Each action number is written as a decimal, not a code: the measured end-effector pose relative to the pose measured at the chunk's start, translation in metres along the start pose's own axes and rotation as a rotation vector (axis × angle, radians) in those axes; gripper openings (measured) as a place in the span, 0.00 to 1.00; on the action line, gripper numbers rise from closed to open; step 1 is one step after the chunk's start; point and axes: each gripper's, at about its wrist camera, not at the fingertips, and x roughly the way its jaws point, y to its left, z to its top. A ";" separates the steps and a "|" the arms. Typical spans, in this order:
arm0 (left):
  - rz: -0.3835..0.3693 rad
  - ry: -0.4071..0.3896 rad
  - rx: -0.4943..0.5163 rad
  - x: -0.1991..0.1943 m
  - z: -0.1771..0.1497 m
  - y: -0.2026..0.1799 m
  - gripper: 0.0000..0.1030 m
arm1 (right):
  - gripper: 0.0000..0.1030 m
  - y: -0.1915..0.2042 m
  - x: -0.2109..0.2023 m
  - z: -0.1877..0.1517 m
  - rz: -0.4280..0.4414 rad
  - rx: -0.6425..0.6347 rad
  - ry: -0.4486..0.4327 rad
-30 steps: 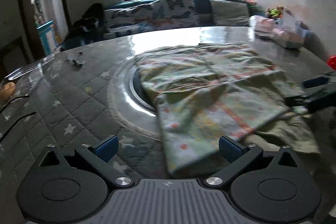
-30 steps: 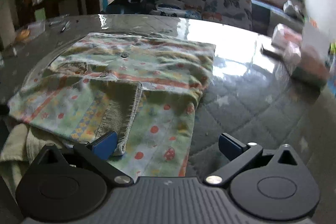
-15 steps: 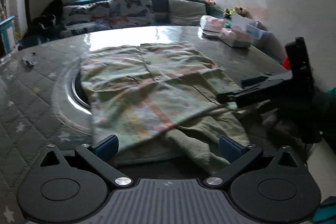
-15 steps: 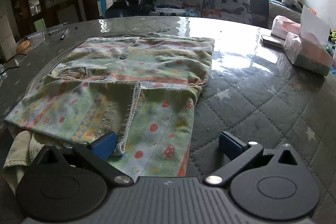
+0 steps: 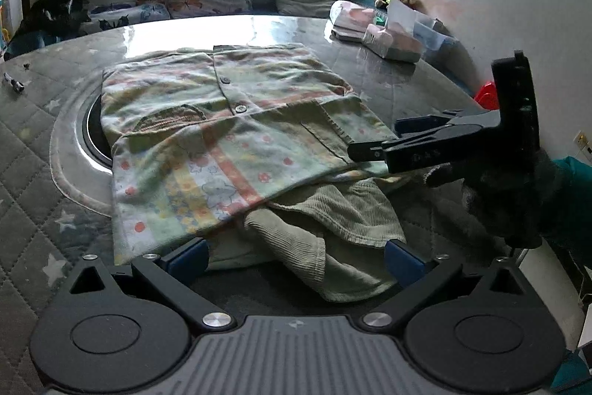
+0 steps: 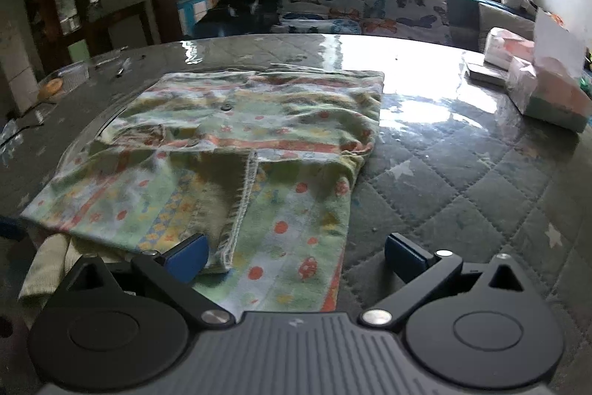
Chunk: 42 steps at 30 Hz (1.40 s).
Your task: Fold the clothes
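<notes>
no readable text in either view, no brand, no number, no label, small marks on the side of the right gripper (image 5: 373,150) too blurred to read

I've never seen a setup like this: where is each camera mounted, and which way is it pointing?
Left wrist: rides on the left gripper, facing the window across the patterned shirt; its open fingers, the right gripper and a gloved hand show.
Right wrist: rides on the right gripper, facing the window; only its open fingers show.
Shared: shirt, quilted table, tissue box.
</notes>
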 end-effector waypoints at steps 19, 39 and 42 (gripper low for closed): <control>-0.029 0.051 -0.034 0.013 0.003 -0.001 0.99 | 1.00 0.005 0.000 -0.011 -0.036 -0.003 -0.075; -0.082 0.112 -0.127 0.020 0.011 -0.001 0.81 | 0.89 0.004 -0.008 -0.006 0.014 0.008 -0.045; -0.094 0.130 -0.127 0.021 0.011 -0.002 0.73 | 0.86 0.010 -0.019 -0.009 0.022 -0.072 -0.053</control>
